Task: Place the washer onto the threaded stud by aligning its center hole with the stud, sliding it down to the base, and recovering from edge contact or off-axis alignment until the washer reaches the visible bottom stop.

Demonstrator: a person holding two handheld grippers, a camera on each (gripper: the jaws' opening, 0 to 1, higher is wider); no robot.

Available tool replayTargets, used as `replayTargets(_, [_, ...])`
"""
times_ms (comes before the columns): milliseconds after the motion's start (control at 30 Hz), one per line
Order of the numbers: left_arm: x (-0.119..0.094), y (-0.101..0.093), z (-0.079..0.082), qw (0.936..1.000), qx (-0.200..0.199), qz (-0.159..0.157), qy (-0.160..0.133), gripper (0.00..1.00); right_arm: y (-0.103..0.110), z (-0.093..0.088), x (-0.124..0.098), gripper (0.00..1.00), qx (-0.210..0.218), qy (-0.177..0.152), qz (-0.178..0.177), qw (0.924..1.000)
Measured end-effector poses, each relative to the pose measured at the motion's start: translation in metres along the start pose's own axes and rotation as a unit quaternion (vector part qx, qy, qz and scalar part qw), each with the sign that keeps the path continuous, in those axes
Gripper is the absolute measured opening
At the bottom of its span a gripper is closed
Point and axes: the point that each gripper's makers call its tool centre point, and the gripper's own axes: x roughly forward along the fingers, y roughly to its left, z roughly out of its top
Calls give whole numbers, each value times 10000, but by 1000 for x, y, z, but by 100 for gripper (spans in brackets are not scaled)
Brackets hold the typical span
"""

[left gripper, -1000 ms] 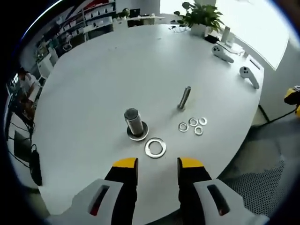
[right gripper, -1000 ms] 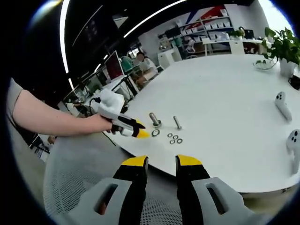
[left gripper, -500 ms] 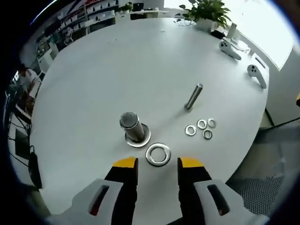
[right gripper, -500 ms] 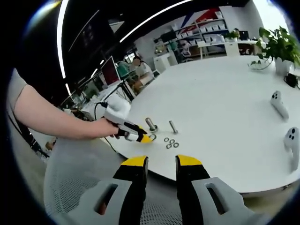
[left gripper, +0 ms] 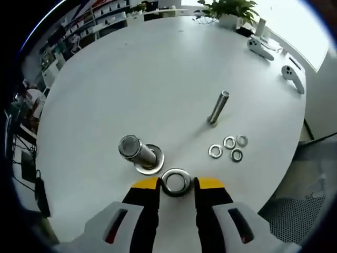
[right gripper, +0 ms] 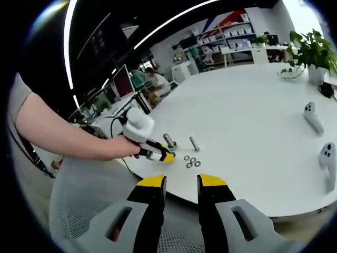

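in the left gripper view the left gripper (left gripper: 177,183) has its yellow-tipped jaws spread to either side of the large washer (left gripper: 176,181), which lies flat on the white table (left gripper: 131,79) just beside the base of the thick threaded stud (left gripper: 135,151). a thinner stud (left gripper: 218,107) stands nearby with four small washers (left gripper: 228,148) clustered next to it. in the right gripper view the right gripper (right gripper: 178,182) hangs off the table edge, well apart from the parts, jaws apart and holding nothing.

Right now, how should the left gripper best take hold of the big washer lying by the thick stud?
The big washer lies flat on the table, between the open left gripper tips. Probably pinch opposite outer rim edges from above, coming from the table-edge side; the thick stud blocks the far side.
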Motion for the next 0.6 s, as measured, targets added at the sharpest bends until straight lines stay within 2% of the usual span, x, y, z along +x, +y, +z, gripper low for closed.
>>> replayTargets(167, [-1, 0, -2, 9998, 136, -11, 123, 21, 1, 0, 0, 26, -22, 12, 7, 10000])
replayTargets(333, [-2, 0, -5, 9998, 23, 6, 176, 21, 1, -1, 0, 26, -25, 21, 22, 10000])
replayTargets(600, [-9, 1, -22, 9990, 150, -144, 388, 21, 2, 0, 0, 26, -46, 11, 57, 10000])
